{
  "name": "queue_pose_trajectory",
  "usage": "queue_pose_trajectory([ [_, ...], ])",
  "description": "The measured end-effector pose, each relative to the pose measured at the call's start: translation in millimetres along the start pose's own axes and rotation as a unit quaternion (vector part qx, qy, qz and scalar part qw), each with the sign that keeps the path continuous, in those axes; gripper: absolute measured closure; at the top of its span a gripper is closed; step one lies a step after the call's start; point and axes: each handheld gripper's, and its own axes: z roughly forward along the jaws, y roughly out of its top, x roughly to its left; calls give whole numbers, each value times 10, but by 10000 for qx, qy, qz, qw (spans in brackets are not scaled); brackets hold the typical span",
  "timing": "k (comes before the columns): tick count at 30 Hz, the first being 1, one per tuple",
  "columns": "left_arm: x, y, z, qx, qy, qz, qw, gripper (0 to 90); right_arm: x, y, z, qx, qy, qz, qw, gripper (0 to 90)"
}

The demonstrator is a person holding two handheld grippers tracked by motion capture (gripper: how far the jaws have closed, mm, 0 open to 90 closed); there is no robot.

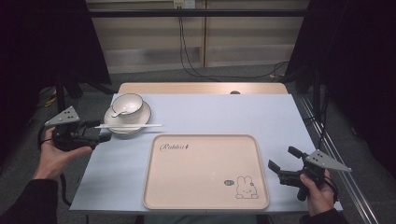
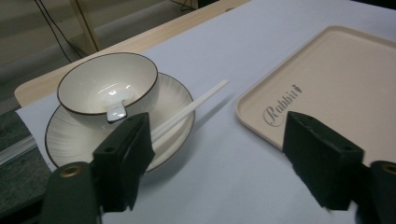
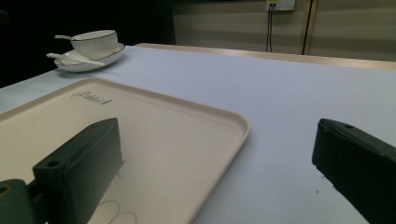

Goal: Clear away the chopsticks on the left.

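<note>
- Plate [image 1: 122,122] with bowl [image 1: 127,103] on it, sitting near the far left corner of the tabletop [image 1: 210,112]; spoon [image 1: 117,112] resting inside the bowl, handle up over the rim.
- Chopsticks [image 1: 128,125] laid across the near part of the plate, long axis running roughly parallel to the tabletop's far edge, tips overhanging the plate towards the tray [image 1: 205,171].
- Left hand-held gripper [image 1: 103,136] at the left edge of the tabletop, just beside the plate's near-left rim, released, jaws spread wide and grasping nothing.
- From the left gripper view: plate and bowl straight ahead and a little to the left of the jaws, chopsticks [image 2: 189,110] slanting away between them, nearly in line with the reach rather than across it.
- Right hand-held gripper [image 1: 279,164] at the near right corner, beside the tray's right rim, likewise released and empty; tableware well apart from it, across the whole tray.
- Left hand clearly the nearer one for the plate set; probably a short push forward to close on the plate rim or the chopsticks, with a turn of the wrist needed to take the sticks crosswise.
- Tray bare, near edge of the tabletop, likely the destination.
</note>
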Motion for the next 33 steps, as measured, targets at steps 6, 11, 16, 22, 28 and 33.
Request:
queue_pose_trajectory([
  [6,189,-144,302,282,27,142,9995,429,3,-3,-6,17,26,-34,10000,11],
  [11,315,-193,429,390,74,233,9989,531,12,-2,-3,28,21,15,10000,11],
  [16,445,-178,589,688,66,343,9970,565,6,2,-5,-9,-4,-16,10000,11],
  [22,529,-186,759,825,36,462,9955,645,3,-4,-12,17,12,16,10000,11],
  [28,559,-187,845,897,-37,504,9947,692,-8,-8,-30,4,-21,56,10000,19],
  [33,549,-203,903,898,26,567,9943,690,-2,-10,-30,26,-6,76,10000,22],
])
